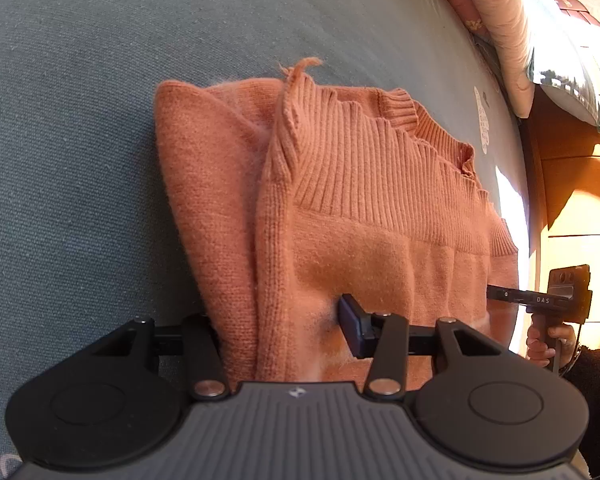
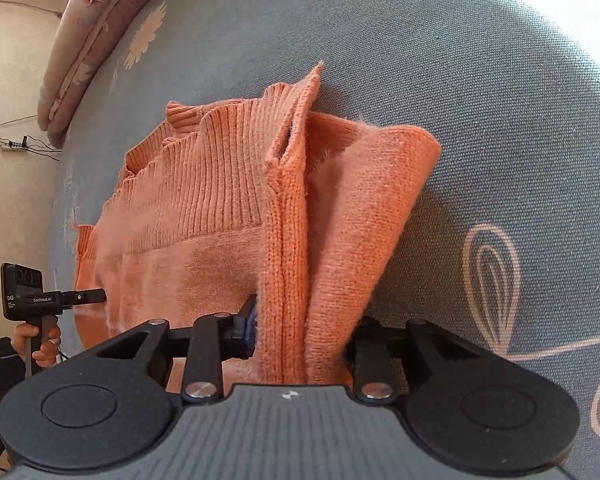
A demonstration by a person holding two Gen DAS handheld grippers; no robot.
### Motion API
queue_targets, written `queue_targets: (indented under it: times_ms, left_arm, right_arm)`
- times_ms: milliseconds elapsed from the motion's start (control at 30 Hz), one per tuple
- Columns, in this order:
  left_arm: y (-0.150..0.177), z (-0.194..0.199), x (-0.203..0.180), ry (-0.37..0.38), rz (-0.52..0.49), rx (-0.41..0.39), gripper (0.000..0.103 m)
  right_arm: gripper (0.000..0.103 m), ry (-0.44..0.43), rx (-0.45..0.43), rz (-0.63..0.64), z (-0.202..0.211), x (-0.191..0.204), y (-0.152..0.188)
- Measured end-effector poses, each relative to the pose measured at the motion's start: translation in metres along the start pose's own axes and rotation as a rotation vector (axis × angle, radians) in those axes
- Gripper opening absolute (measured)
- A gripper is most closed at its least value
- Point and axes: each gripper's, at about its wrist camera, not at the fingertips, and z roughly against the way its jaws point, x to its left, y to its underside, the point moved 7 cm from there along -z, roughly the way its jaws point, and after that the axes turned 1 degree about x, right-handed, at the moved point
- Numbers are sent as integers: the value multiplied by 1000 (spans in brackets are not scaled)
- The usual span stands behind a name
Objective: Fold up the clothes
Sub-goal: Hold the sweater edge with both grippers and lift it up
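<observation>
An orange knit sweater [image 1: 360, 200] lies folded on a grey-blue patterned sheet [image 1: 80, 140], its ribbed hem turned up on top. My left gripper [image 1: 280, 332] is shut on a thick bunch of its near left edge; one finger is hidden behind the fabric. In the right wrist view the sweater [image 2: 220, 208] shows from the other side, and my right gripper [image 2: 300, 336] is shut on the bunched right edge. Each view catches the other gripper at the sweater's far edge: the right gripper [image 1: 496, 293] and the left gripper [image 2: 100, 295], both held by a hand.
A floral quilt [image 1: 496, 20] is piled along the far edge of the sheet [image 2: 500, 120]. Beyond the edge are sunlit wooden boards [image 1: 580, 208]. A power strip [image 2: 14, 145] with cables lies against the beige wall at left.
</observation>
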Motion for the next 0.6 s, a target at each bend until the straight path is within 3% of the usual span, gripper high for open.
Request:
queue_targets:
  times_ms: [133, 233, 400, 600]
  left_arm:
    - [1, 1, -8, -58, 17, -18, 39]
    - [4, 7, -21, -75, -13, -39, 27]
    - [8, 24, -40, -8, -68, -59, 21]
    - [6, 17, -28, -38, -27, -64, 19]
  right_arm:
    - [33, 54, -27, 36, 1, 8, 1]
    - [33, 64, -72, 53, 5, 10, 6]
    - [25, 14, -97, 29, 11, 7, 7]
    - [23, -38, -117, 7, 14, 4, 7]
